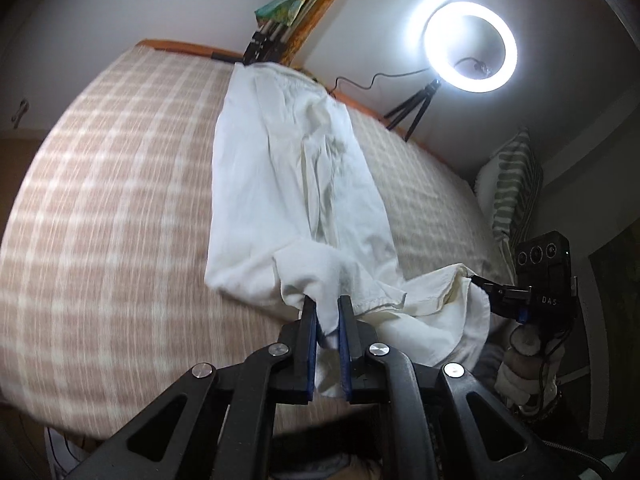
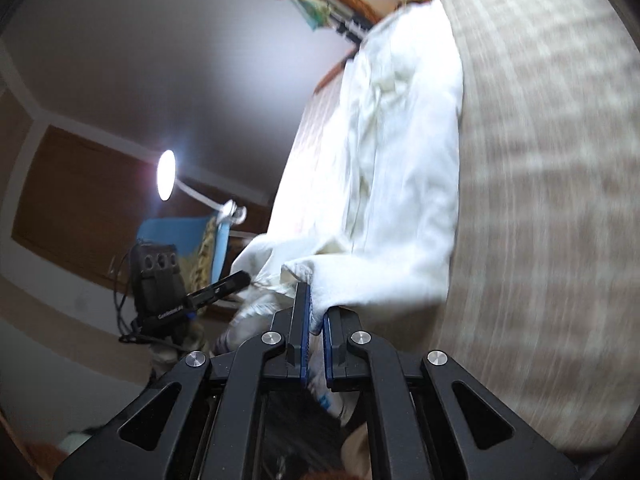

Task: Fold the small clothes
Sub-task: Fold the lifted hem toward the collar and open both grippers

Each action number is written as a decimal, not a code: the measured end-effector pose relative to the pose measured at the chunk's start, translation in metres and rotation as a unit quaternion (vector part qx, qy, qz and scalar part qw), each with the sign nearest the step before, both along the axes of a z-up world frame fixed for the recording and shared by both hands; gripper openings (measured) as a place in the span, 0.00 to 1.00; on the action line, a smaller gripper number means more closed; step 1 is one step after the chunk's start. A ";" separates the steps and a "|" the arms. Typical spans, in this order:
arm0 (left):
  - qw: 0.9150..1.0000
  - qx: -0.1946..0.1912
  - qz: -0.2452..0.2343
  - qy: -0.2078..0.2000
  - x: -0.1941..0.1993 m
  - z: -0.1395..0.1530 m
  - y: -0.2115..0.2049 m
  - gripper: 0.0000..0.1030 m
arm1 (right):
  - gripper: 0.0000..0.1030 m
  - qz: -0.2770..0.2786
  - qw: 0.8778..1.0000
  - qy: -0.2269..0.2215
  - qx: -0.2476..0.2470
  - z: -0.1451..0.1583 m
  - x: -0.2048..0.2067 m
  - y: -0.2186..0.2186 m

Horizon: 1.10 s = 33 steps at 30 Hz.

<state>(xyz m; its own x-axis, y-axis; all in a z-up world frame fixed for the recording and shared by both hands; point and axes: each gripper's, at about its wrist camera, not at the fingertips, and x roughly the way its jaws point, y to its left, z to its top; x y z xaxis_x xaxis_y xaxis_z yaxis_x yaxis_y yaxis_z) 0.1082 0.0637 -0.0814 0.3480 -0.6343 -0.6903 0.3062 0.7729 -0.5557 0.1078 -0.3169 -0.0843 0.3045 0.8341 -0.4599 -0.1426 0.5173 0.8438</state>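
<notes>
Both handheld grippers were matte black plastic, their linkage arms pierced by triangular cut-outs and joined by round silver screw heads. The left gripper carried blue pads on the inner faces of its two flat fingers, as did the right gripper. A boxy black camera unit with three round lenses sat on each, one lettered "DAS", with thin black cables trailing from it

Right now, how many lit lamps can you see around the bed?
2. A ring light on a tripod stands past the bed's far edge in the left wrist view; a small lamp glows by the wooden wall panel in the right wrist view. Others may be hidden.
</notes>
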 end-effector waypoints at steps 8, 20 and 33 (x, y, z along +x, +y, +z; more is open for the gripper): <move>0.999 0.001 0.042 -0.008 0.071 -0.009 -0.015 0.06 | 0.04 -0.038 0.999 0.001 -0.031 -0.007 0.071 -0.001; 0.993 0.008 0.105 -0.048 0.109 -0.017 -0.002 0.41 | 0.30 -0.070 0.996 0.004 -0.054 -0.029 0.142 -0.007; 0.992 -0.043 0.112 -0.034 0.056 -0.042 0.039 0.61 | 0.41 -0.025 0.991 -0.043 -0.123 -0.017 0.062 0.003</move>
